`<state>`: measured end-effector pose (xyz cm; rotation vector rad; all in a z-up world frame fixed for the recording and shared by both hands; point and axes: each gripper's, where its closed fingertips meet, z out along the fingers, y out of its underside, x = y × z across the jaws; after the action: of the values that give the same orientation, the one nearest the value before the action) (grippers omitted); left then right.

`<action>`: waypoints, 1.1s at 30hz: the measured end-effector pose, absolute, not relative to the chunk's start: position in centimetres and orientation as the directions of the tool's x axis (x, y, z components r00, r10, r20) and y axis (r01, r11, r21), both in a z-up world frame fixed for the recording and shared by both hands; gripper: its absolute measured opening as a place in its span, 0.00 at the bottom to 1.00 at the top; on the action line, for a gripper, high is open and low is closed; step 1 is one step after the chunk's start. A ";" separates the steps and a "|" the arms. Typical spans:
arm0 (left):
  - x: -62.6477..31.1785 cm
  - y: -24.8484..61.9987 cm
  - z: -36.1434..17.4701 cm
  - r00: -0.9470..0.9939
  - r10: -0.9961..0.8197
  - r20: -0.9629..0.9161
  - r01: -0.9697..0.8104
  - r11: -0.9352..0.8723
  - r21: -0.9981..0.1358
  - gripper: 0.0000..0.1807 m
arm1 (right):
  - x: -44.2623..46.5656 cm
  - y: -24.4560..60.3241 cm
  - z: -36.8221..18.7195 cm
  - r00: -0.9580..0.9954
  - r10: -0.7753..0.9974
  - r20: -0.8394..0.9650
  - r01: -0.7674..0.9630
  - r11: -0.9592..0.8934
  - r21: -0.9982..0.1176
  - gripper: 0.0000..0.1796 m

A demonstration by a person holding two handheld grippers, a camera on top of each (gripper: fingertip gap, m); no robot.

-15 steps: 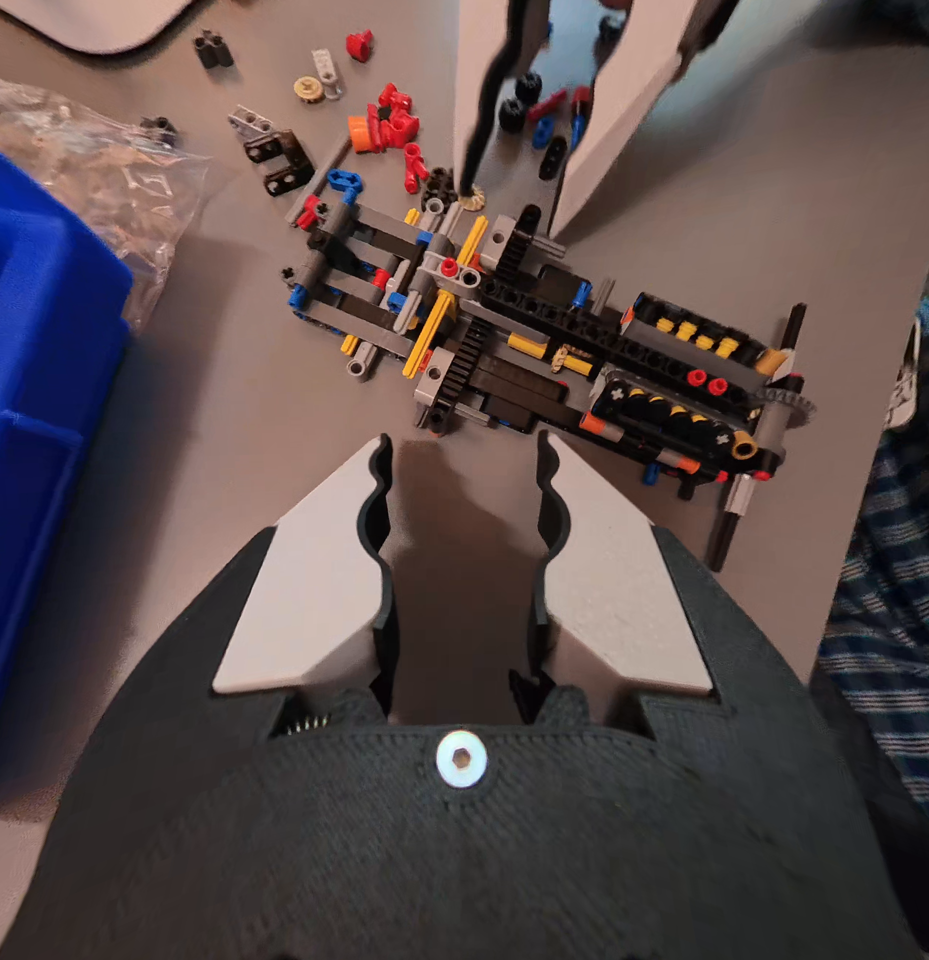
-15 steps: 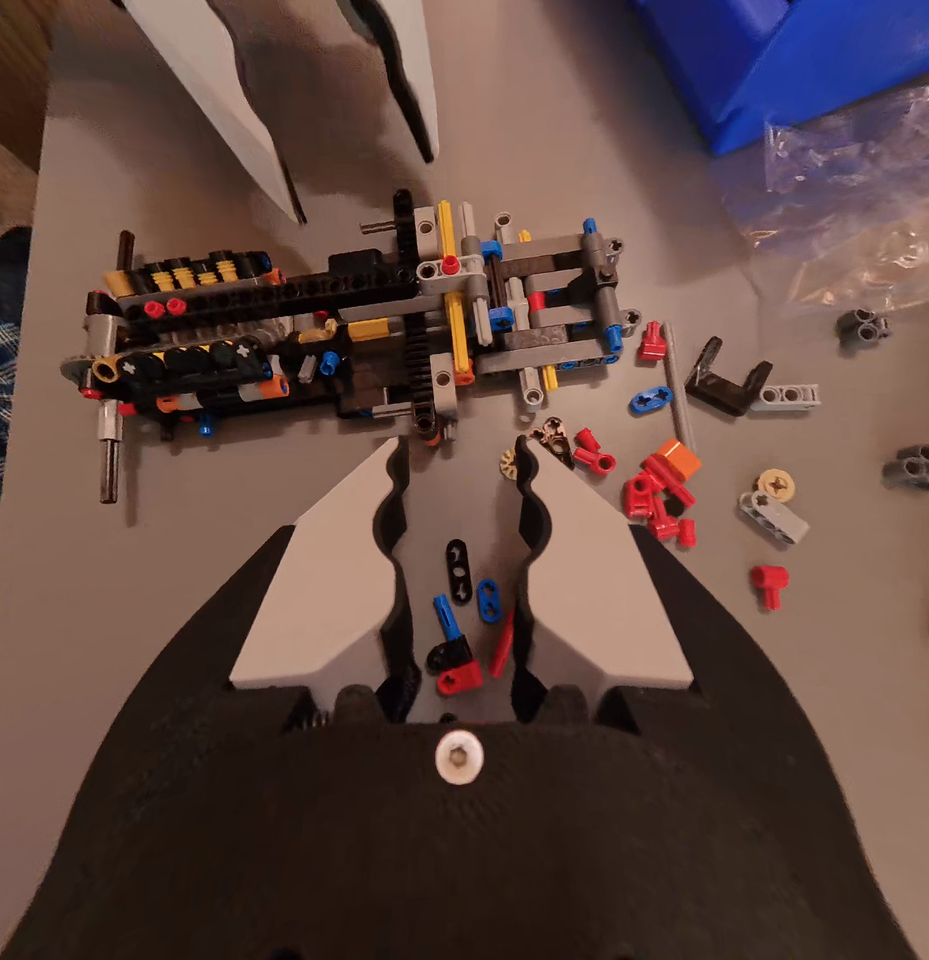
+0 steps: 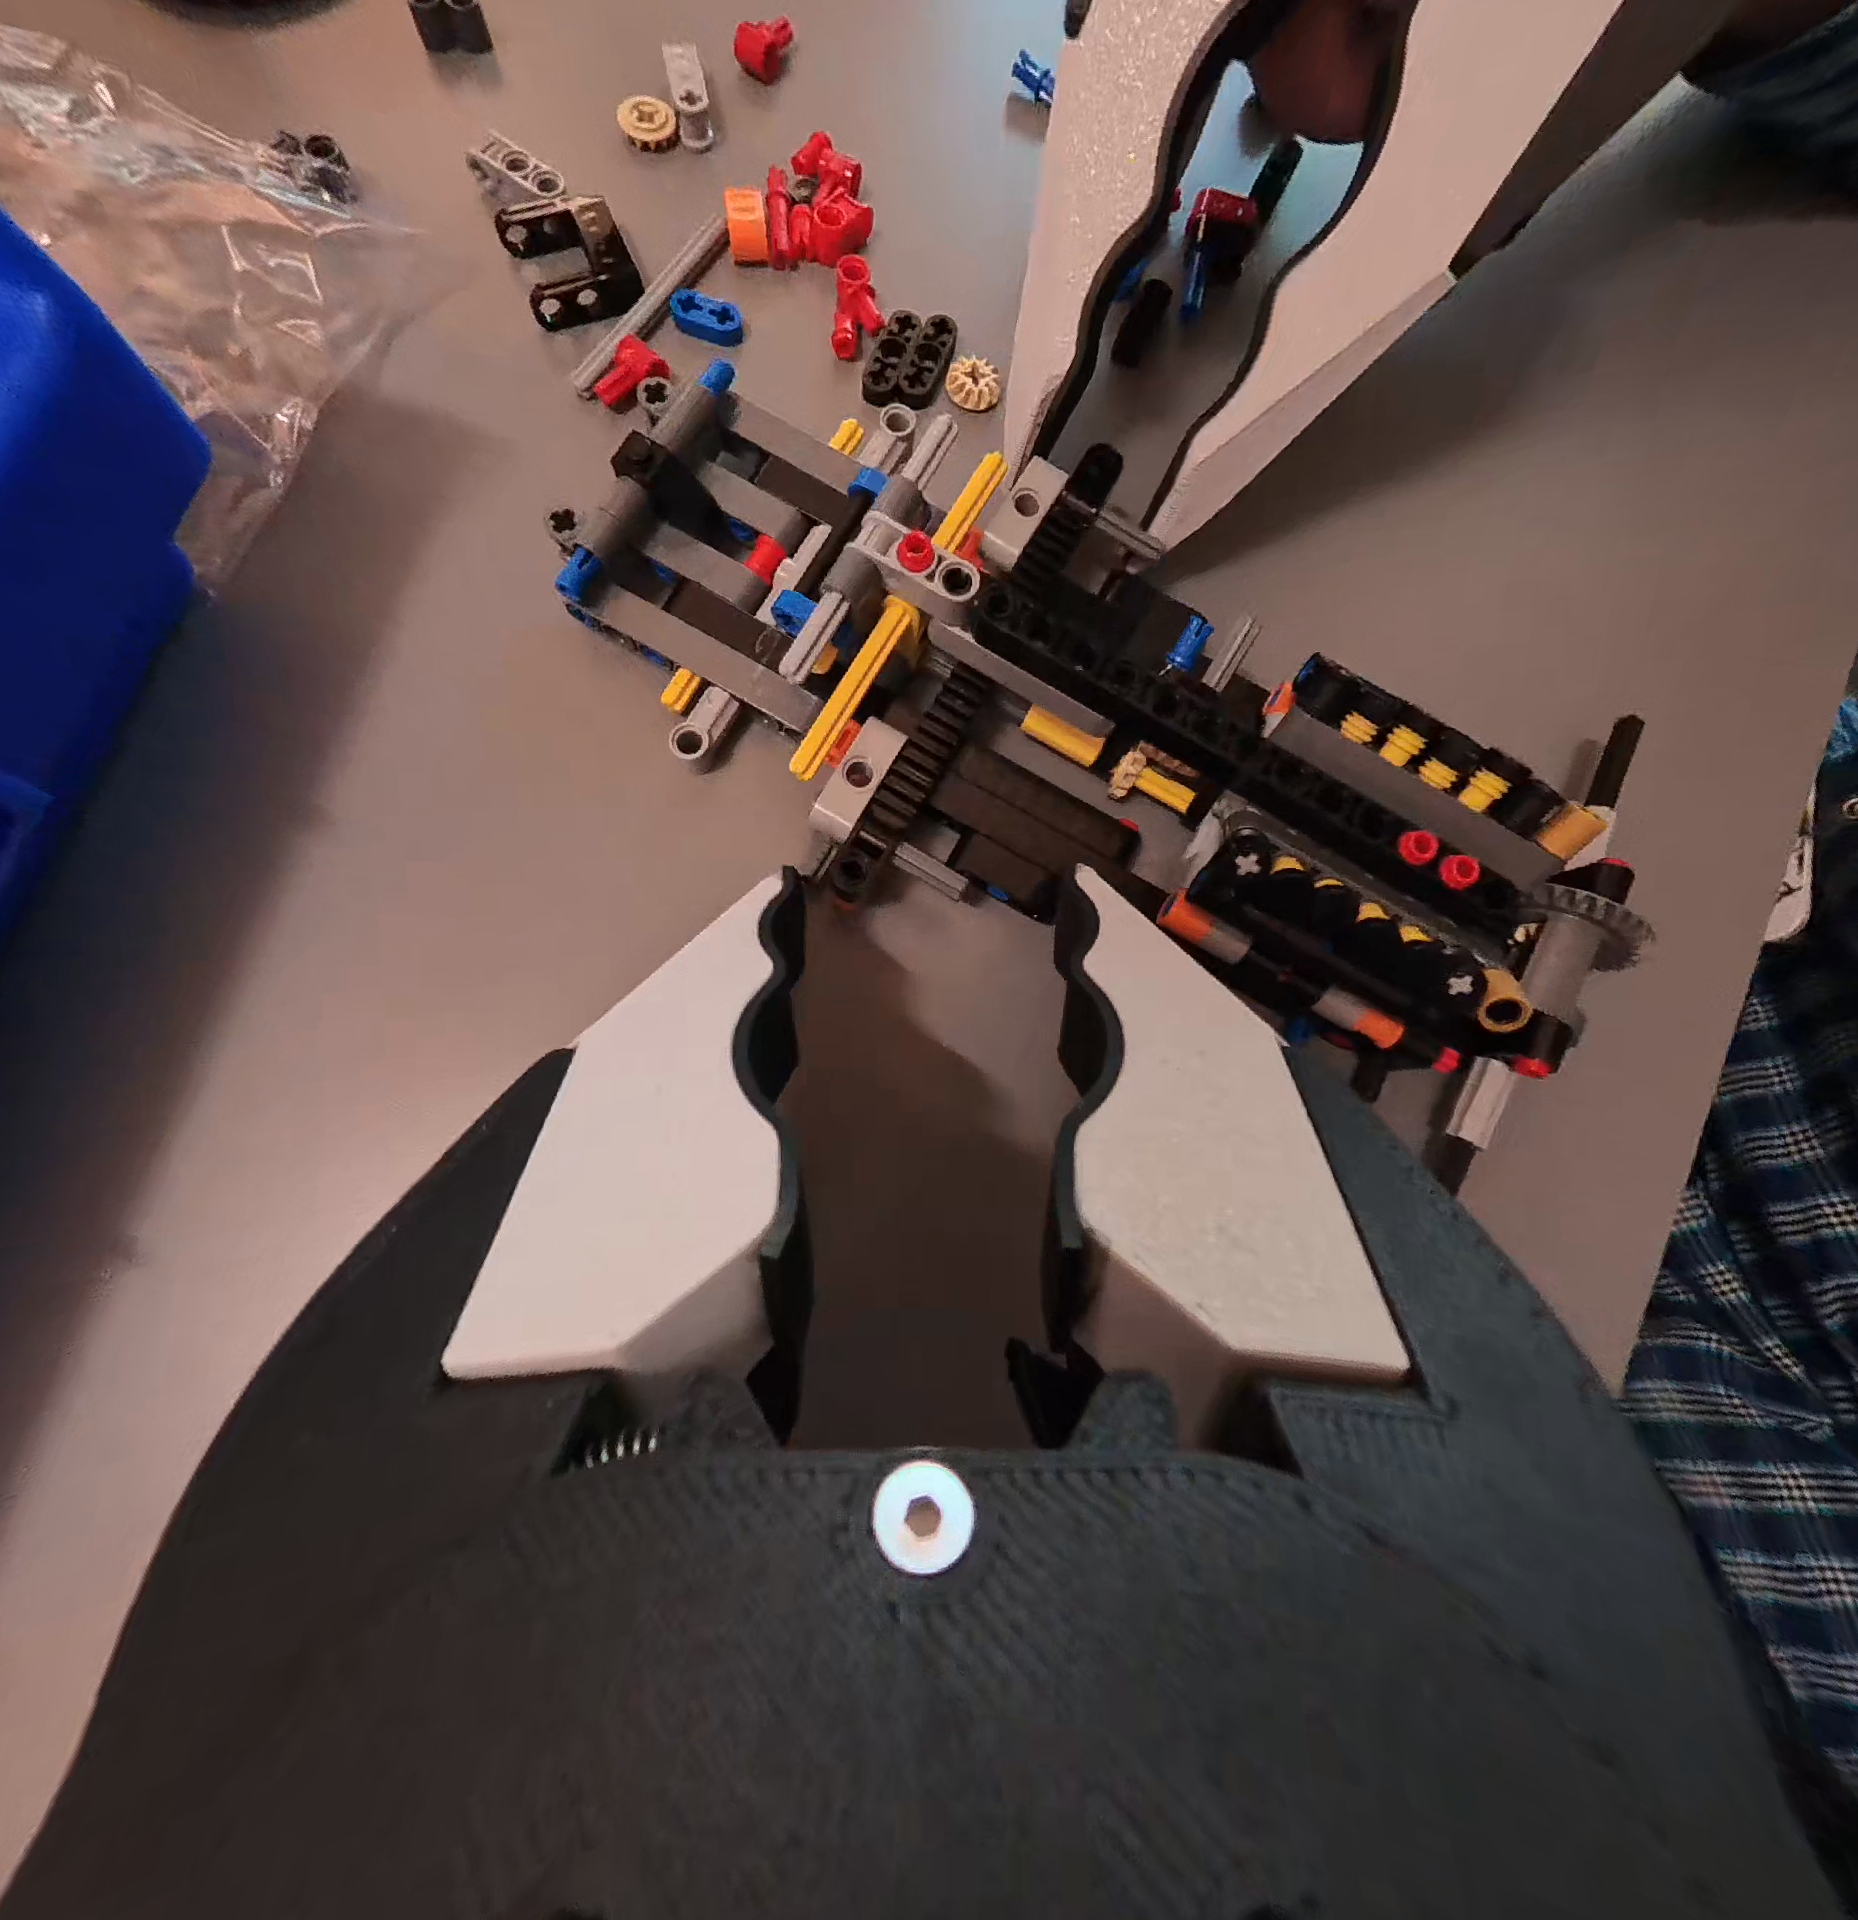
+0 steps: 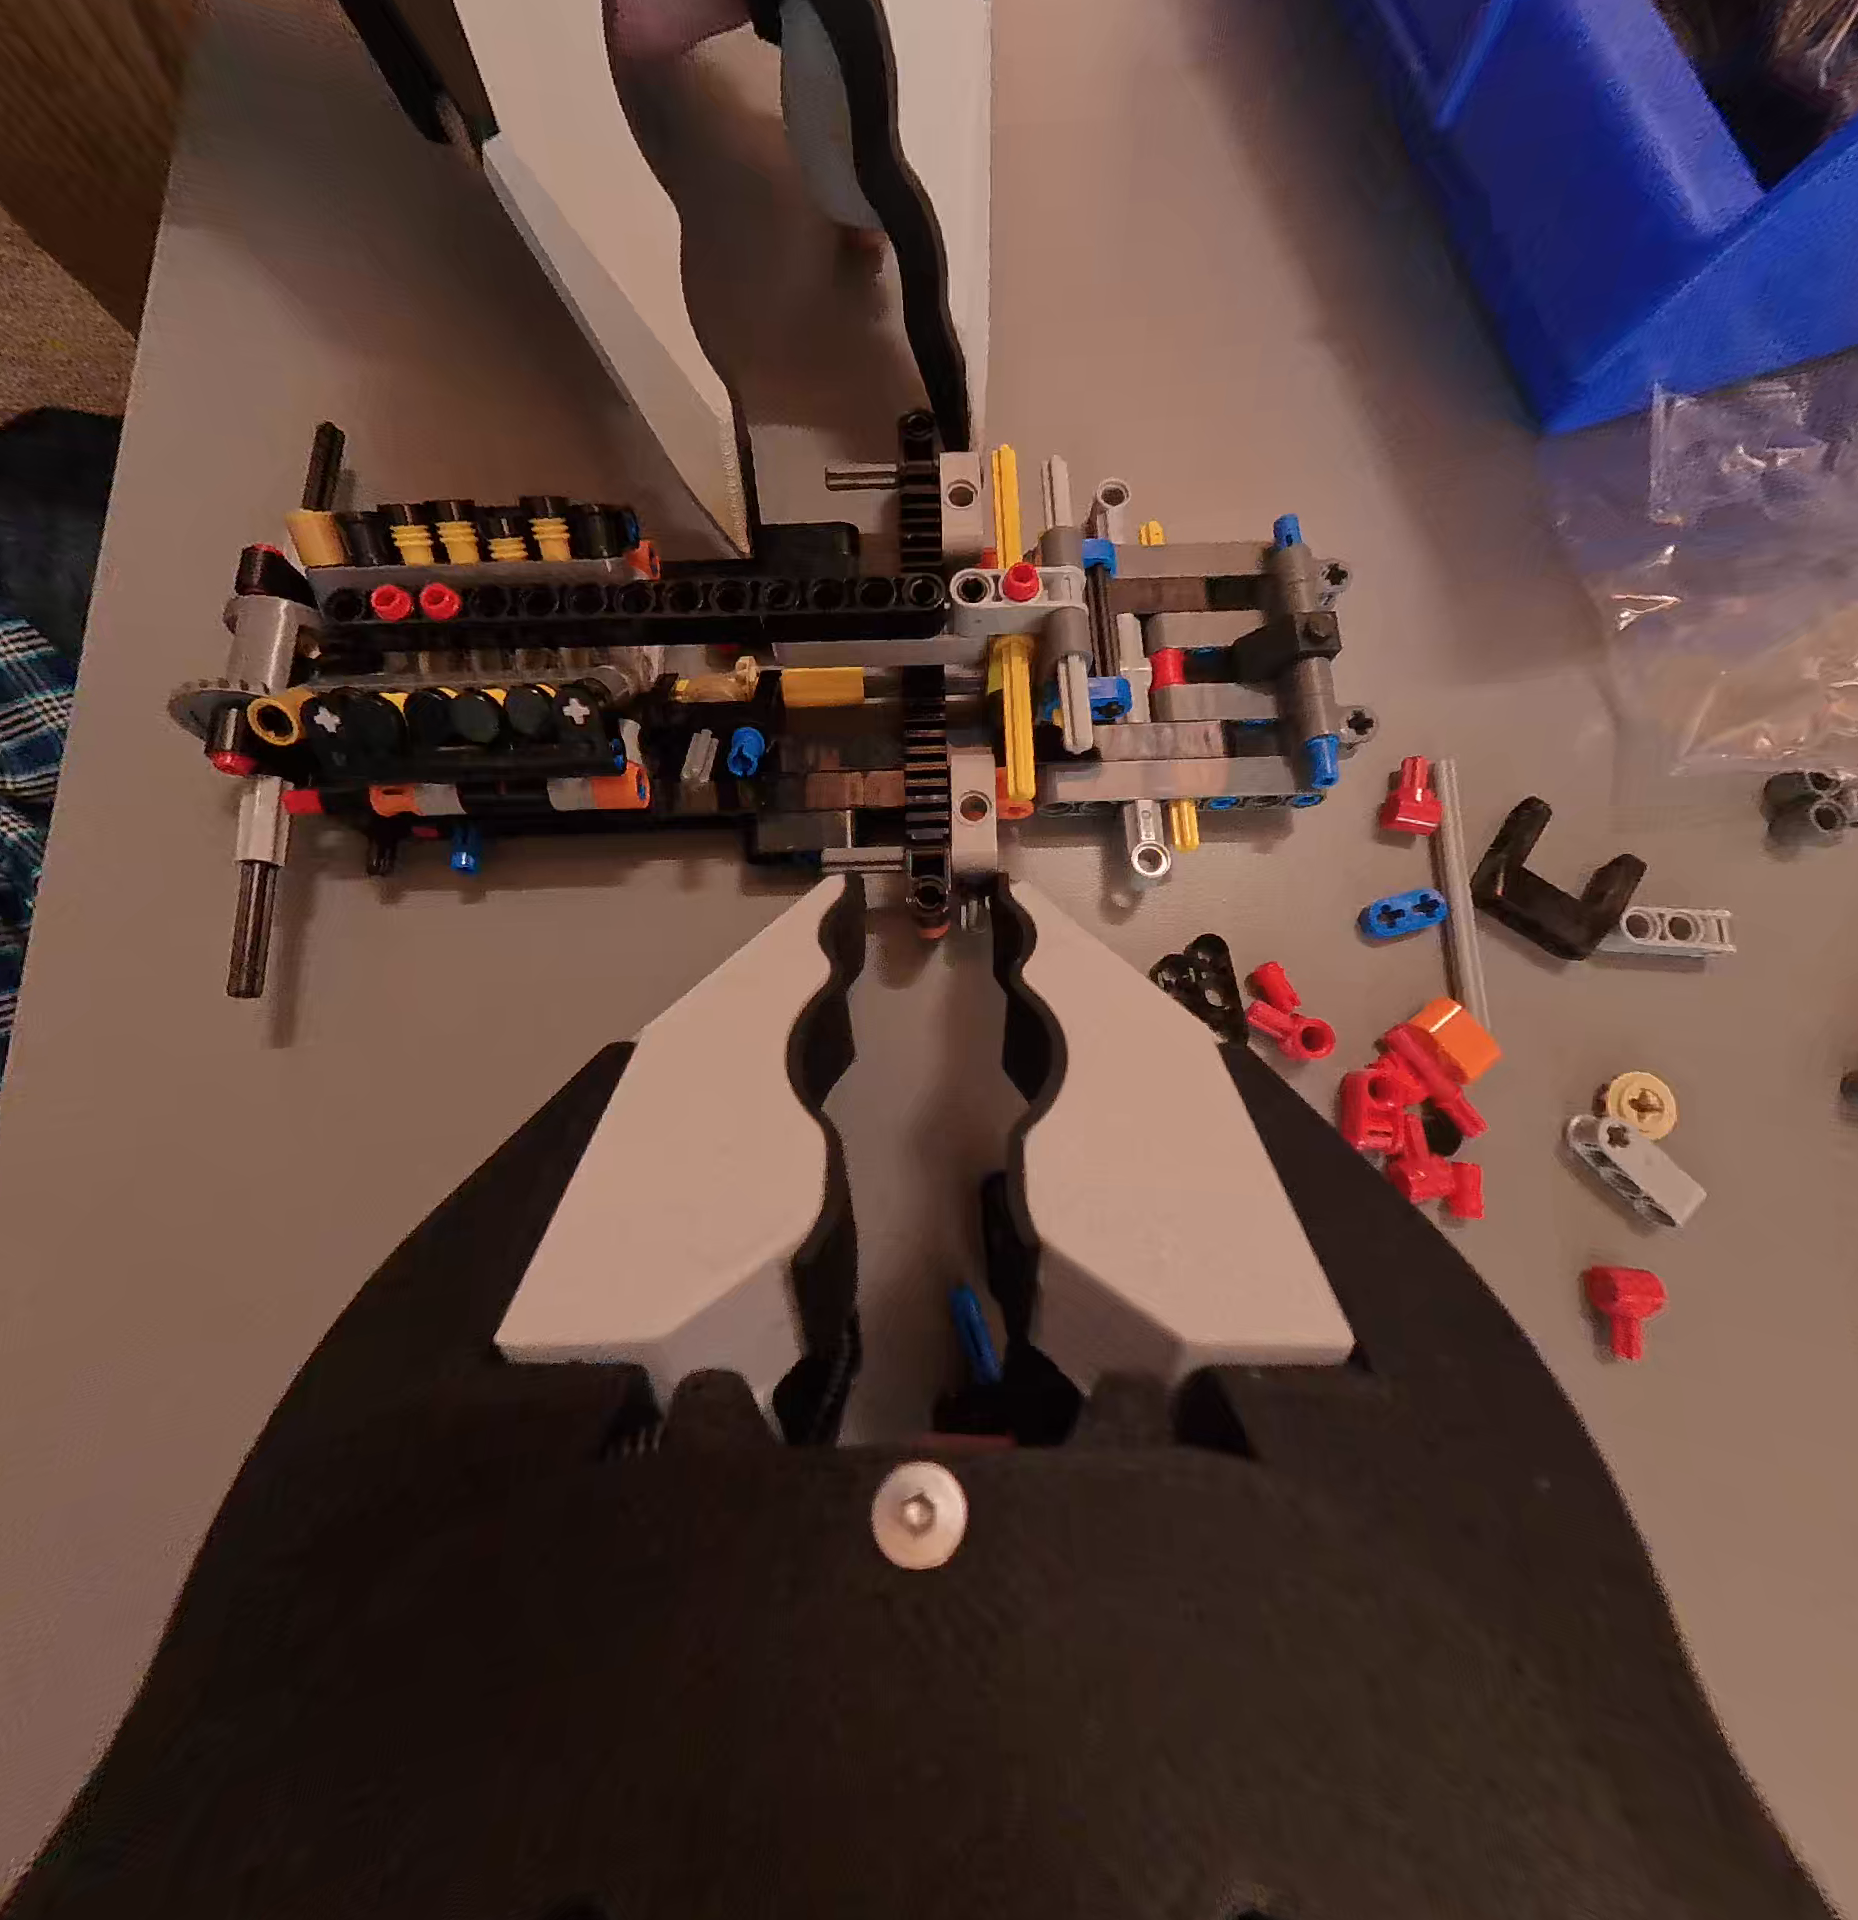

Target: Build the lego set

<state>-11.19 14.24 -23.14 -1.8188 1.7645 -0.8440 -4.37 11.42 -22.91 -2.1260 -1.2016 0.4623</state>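
Between the two facing grippers, flat on the grey table (image 4: pixel 1164 260): the half-built lego model (image 4: pixel 759 665), long axis running crosswise. Left gripper (image 3: pixel 930 899) spread open and empty, tips just short of the end of the black toothed rack (image 3: pixel 920 753); right gripper (image 4: pixel 925 899) parted too, tips either side of the rack's other end, clamped or merely close impossible to tell. Off to the right gripper's right, loose red pins (image 4: pixel 1408 1122), an orange piece (image 4: pixel 1460 1039), a black bracket (image 4: pixel 1548 894), a clear bag (image 4: pixel 1756 582), a blue bin (image 4: pixel 1631 208).
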 end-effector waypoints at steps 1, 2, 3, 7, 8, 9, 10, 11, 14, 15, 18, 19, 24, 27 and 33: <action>-11.2 14.3 -23.1 -0.023 -0.994 0.105 -0.710 -0.058 -0.702 0.26 | -4.4 11.4 -22.9 0.521 0.854 0.011 0.627 -0.373 -0.684 0.11; -11.3 14.4 -23.1 -0.026 -0.994 0.107 -0.710 -0.057 -0.702 0.26 | -4.5 11.4 -22.9 0.521 0.854 0.013 0.628 -0.372 -0.684 0.12; -11.4 14.5 -23.1 -0.029 -0.994 0.108 -0.710 -0.056 -0.702 0.25 | -4.7 11.4 -22.9 0.521 0.854 0.016 0.626 -0.369 -0.687 0.12; -11.6 15.5 -22.4 -0.006 -0.996 0.086 -0.681 -0.059 -0.729 0.16 | -5.7 11.2 -22.5 0.498 0.867 0.028 0.627 -0.338 -0.702 0.08; -11.6 15.7 -22.3 -0.003 -0.997 0.073 -0.674 -0.052 -0.737 0.17 | -6.1 11.2 -22.6 0.497 0.867 0.025 0.625 -0.338 -0.703 0.09; -11.6 15.7 -22.4 -0.006 -0.997 0.075 -0.681 -0.051 -0.731 0.19 | -6.3 11.1 -22.8 0.495 0.868 0.027 0.634 -0.340 -0.695 0.09; -11.7 15.6 -22.7 -0.008 -0.997 0.079 -0.695 -0.052 -0.717 0.19 | -6.4 11.0 -23.1 0.490 0.871 0.032 0.647 -0.339 -0.683 0.09; -11.6 15.6 -22.7 -0.006 -0.997 0.076 -0.696 -0.050 -0.717 0.20 | -6.6 11.0 -23.1 0.487 0.873 0.038 0.648 -0.332 -0.685 0.09; -11.7 15.8 -22.7 -0.012 -0.997 0.075 -0.693 -0.046 -0.719 0.19 | -6.9 10.9 -22.9 0.490 0.871 0.036 0.638 -0.330 -0.696 0.09; -11.7 15.9 -22.7 -0.011 -0.997 0.074 -0.690 -0.046 -0.722 0.19 | -7.0 11.0 -22.8 0.493 0.869 0.043 0.636 -0.326 -0.700 0.09; -11.7 16.2 -22.7 -0.023 -0.997 0.071 -0.686 -0.035 -0.727 0.18 | -7.6 10.7 -22.8 0.487 0.873 0.036 0.633 -0.325 -0.702 0.10; -11.6 16.2 -22.6 -0.035 -0.997 0.068 -0.683 -0.026 -0.730 0.18 | -7.8 10.5 -23.1 0.478 0.878 0.033 0.643 -0.324 -0.694 0.11; -10.8 16.5 -22.5 -0.080 -0.994 0.069 -0.656 0.000 -0.755 0.18 | -7.8 10.2 -23.2 0.461 0.887 0.017 0.643 -0.321 -0.695 0.12; -10.8 16.4 -22.2 -0.079 -0.994 0.075 -0.646 -0.006 -0.764 0.22 | -7.3 10.0 -22.7 0.454 0.891 -0.005 0.627 -0.323 -0.709 0.13; -12.1 16.0 -21.0 -0.021 -0.997 0.072 -0.650 -0.041 -0.759 0.25 | -5.5 10.6 -21.9 0.483 0.876 0.006 0.606 -0.329 -0.724 0.14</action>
<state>-12.10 16.03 -20.99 -1.7398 1.7193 -0.8686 -5.47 10.61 -21.90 -2.0575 -1.2192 0.5146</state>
